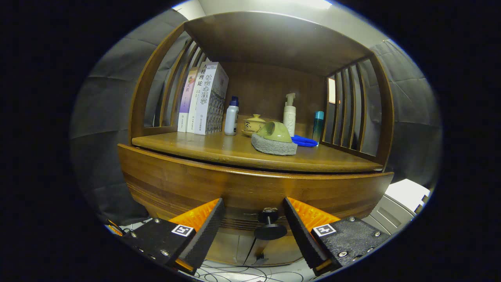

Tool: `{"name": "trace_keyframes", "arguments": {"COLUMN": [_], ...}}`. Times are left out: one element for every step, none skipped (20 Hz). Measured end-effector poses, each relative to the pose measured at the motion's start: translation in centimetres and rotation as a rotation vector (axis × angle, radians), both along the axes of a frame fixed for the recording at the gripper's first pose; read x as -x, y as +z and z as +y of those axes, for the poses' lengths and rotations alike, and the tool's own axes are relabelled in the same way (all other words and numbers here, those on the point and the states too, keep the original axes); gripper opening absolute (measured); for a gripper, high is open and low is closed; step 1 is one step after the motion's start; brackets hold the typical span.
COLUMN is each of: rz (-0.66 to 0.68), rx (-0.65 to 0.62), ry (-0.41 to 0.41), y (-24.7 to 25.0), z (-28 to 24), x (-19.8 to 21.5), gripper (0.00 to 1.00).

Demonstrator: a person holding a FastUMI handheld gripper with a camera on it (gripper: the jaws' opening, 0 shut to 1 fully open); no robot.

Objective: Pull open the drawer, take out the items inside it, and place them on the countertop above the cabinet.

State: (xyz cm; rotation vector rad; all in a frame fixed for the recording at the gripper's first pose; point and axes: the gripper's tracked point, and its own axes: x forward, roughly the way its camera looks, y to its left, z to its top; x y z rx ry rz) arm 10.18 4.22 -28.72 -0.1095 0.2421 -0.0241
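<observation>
Gripper (253, 219): we are holding its two fingers wide apart, one at each side of the drawer knob, and neither finger is touching the knob.
Drawer knob (270, 230): it is a dark round knob on a short stem, and we are seeing it between the fingers, sticking out from the drawer front.
Drawer (250, 192): its wide wooden front is standing just behind the knob, and we are seeing no gap, so it is looking closed.
Countertop (219, 150): it is lying directly above the knob, over the drawer front.
Grey sponge (274, 145): it is resting on the countertop above the knob, and a green bowl-shaped thing (277, 131) is lying tilted on top of it.
Blue cloth (304, 141): it is lying just right of the sponge.
Lidded cup (254, 124): it is standing behind the sponge.
Bottles: a white one with a blue cap (231, 116) is standing above-left of the knob, a pump bottle (289, 114) and a teal bottle (318, 126) above-right.
Books (205, 100): they are standing upright far above-left of the knob.
</observation>
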Motion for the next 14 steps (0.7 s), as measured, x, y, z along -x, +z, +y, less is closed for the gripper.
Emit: {"name": "trace_keyframes", "arguments": {"rz": [0.000, -0.002, -0.001, 0.002, 0.006, 0.004, -0.008, -0.004, 0.012, 0.018, 0.015, -0.002, -0.016, -0.029], "rx": [-0.001, 0.000, -0.004, -0.006, -0.007, -0.011, -0.018, -0.028, -0.043, -0.070, -0.104, -0.125, -0.126, -0.121], "ry": [0.000, 0.001, 0.001, 0.001, 0.004, 0.007, 0.008, 0.007, 0.011, 0.025, 0.050, 0.070, 0.068, 0.049], "y": [0.0, -0.1, -0.1, -0.1, -0.3, -0.1, -0.2, -0.5, -0.5, -0.1, 0.7, 2.0, 3.5, 5.2], "z": [0.0, 0.1, 0.0, 0.0, -0.1, -0.1, -0.2, -0.2, -0.3, -0.1, 0.1, 0.1, -0.8, -1.9], "x": [-0.4, -0.8, -1.2, -1.6, -1.9, -2.0, -1.9, -2.0, -1.8, -1.7, -1.6, -1.7, -1.8, -1.8], "gripper": [0.95, 0.95, 0.95, 0.95, 0.95, 0.95, 0.95, 0.95, 0.95, 0.95, 0.95, 0.95, 0.95, 0.95]}}
